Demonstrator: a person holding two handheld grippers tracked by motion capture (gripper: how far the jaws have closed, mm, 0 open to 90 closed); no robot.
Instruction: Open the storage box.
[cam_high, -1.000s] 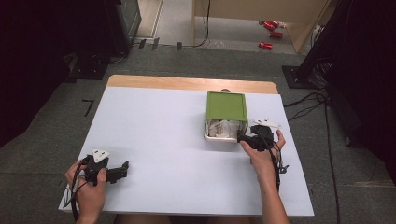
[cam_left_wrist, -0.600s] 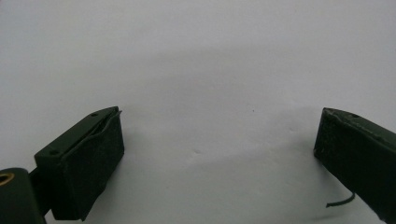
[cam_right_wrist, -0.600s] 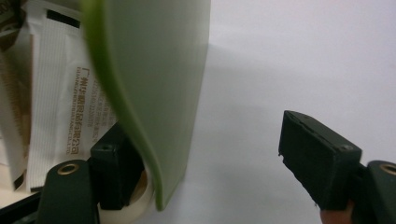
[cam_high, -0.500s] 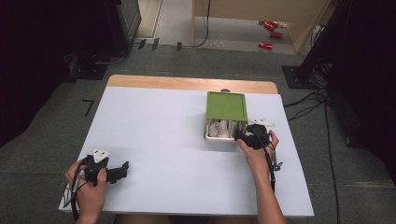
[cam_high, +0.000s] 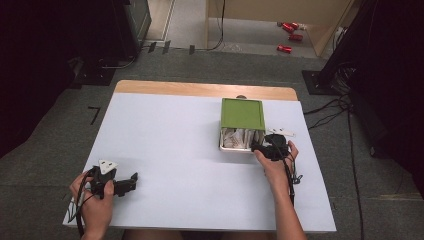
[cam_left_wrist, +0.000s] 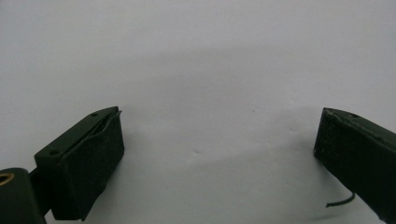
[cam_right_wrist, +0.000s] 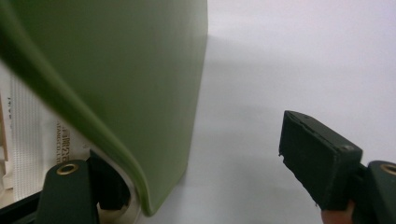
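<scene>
On the white table (cam_high: 190, 150), a green-lidded box (cam_high: 242, 114) is being approached at its near right corner by the right gripper (cam_high: 270, 148), jaws apart, apparently straddling the wall; closing is called for next. The left gripper (cam_high: 120, 184) is being rested open, well apart.

White counter (cam_high: 165, 145) with a bare wood strip (cam_high: 200, 89) along its far edge. Grey carpet floor (cam_high: 55, 150) all around. Black cables (cam_high: 332, 107) trail on floor off the counter's far right corner. Red cans (cam_high: 289, 36) beside light wood furniture (cam_high: 280, 10) at back. Dark cabinet (cam_high: 131, 22) far left. Even overhead light.
</scene>
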